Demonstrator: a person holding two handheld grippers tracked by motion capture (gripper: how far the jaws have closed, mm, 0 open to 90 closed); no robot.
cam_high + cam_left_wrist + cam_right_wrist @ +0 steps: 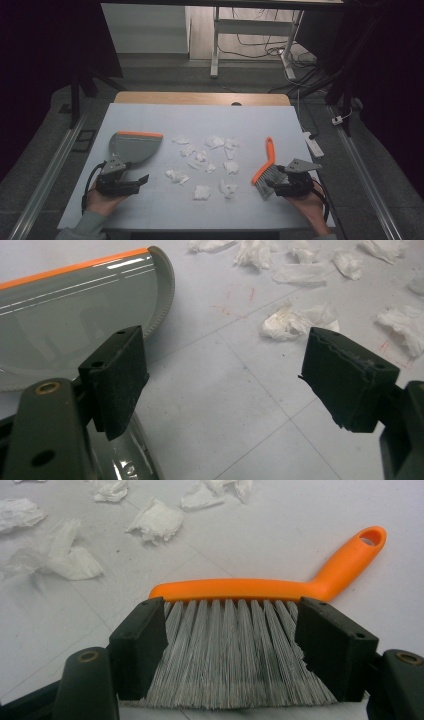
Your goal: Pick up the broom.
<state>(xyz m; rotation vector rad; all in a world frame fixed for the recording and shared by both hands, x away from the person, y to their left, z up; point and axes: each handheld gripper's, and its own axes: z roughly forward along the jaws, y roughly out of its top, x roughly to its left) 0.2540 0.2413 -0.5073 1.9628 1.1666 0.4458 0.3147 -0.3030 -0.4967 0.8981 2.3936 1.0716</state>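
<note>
A grey dustpan (134,148) with an orange lip lies at the table's left; in the left gripper view its pan (65,315) sits beyond the left jaw. My left gripper (141,181) (225,380) is just in front of it, open, with bare table between the jaws. An orange-handled brush (265,165) (235,589) lies at the right, grey bristles toward me. My right gripper (272,186) (232,625) is open, its jaws standing either side of the bristles without squeezing them. Several crumpled white paper scraps (202,159) (292,322) (155,520) litter the middle.
A white mat (150,210) covers the table, with a wooden strip (200,98) along its far edge. Beyond it are table legs and cables on the floor. A white power strip (314,142) lies off the table's right side.
</note>
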